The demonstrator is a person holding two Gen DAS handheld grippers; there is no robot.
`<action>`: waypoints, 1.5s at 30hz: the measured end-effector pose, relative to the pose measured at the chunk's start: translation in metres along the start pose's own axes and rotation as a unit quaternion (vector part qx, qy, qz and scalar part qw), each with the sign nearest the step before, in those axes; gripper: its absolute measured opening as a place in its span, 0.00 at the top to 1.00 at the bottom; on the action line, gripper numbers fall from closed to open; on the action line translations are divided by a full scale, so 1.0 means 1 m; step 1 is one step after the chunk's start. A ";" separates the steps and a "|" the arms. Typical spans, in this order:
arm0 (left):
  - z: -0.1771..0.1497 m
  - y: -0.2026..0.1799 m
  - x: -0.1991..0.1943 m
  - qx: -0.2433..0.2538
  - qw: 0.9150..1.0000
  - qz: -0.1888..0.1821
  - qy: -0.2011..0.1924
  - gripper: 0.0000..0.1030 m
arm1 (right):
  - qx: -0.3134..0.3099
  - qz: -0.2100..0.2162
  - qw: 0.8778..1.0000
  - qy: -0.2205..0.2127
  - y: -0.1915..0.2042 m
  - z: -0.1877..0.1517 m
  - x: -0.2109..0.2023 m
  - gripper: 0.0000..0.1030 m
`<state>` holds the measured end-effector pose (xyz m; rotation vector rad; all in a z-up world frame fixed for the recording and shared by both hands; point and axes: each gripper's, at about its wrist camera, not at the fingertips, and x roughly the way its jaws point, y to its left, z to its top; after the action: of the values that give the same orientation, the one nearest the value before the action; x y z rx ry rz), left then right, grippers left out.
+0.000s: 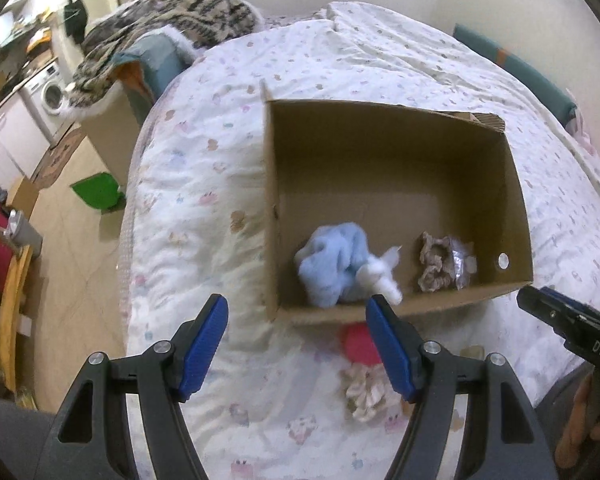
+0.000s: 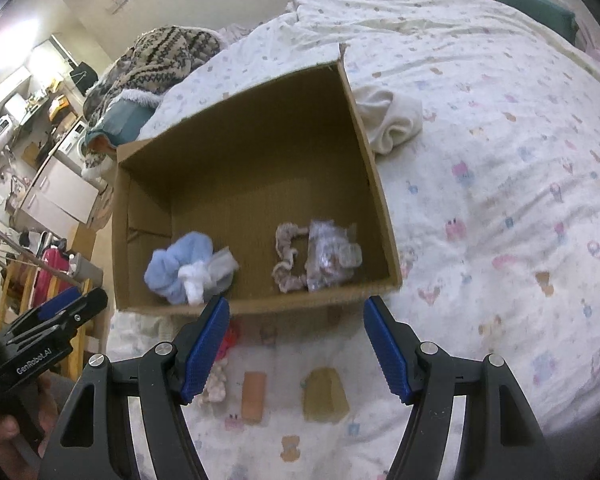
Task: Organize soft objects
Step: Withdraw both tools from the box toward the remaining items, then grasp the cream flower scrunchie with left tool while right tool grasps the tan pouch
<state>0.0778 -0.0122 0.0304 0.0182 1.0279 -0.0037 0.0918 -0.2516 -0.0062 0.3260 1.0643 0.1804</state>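
Observation:
An open cardboard box (image 1: 380, 152) (image 2: 240, 152) sits on the bed. Inside lie a light blue and white fluffy bundle (image 1: 340, 264) (image 2: 188, 268), a beige scrunchie (image 1: 432, 264) (image 2: 286, 260) and a clear plastic packet (image 1: 462, 264) (image 2: 332, 254). My left gripper (image 1: 298, 340) is open and empty above the near box edge. My right gripper (image 2: 296, 340) is open and empty near the box front. On the quilt in front of the box lie a red soft item (image 1: 358, 342) (image 2: 228, 342) and a cream scrunchie (image 1: 366, 394) (image 2: 216, 386). A white cloth (image 2: 392, 120) lies right of the box.
The bed has a white patterned quilt (image 1: 204, 184) (image 2: 500, 160). A patterned knit blanket (image 1: 172, 20) (image 2: 160, 56) is heaped at its far end. A small orange piece (image 2: 254, 396) and a tan piece (image 2: 326, 396) lie on the quilt. Floor, a washing machine (image 1: 48, 96) and furniture lie left.

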 end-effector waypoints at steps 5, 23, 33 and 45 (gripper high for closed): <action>-0.014 0.014 -0.002 -0.031 0.999 -0.009 0.013 0.33 | 0.005 -0.003 1.000 0.016 0.001 -0.013 0.003 0.29; -0.035 0.034 0.032 -0.068 0.997 -0.006 0.040 0.33 | 0.069 -0.029 0.986 0.149 -0.018 -0.034 0.071 0.25; -0.044 0.008 0.052 -0.039 0.994 -0.046 0.091 0.33 | -0.046 -0.113 0.973 0.194 0.015 -0.051 0.107 0.58; -0.070 -0.040 0.084 0.009 0.982 -0.102 0.158 0.33 | -0.029 -0.088 0.983 0.155 0.021 -0.042 0.089 0.85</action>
<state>0.0609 -0.0508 -0.0778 -0.0734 1.3431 -0.2026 0.0978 -0.1983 -0.0911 0.1517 1.3878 0.1039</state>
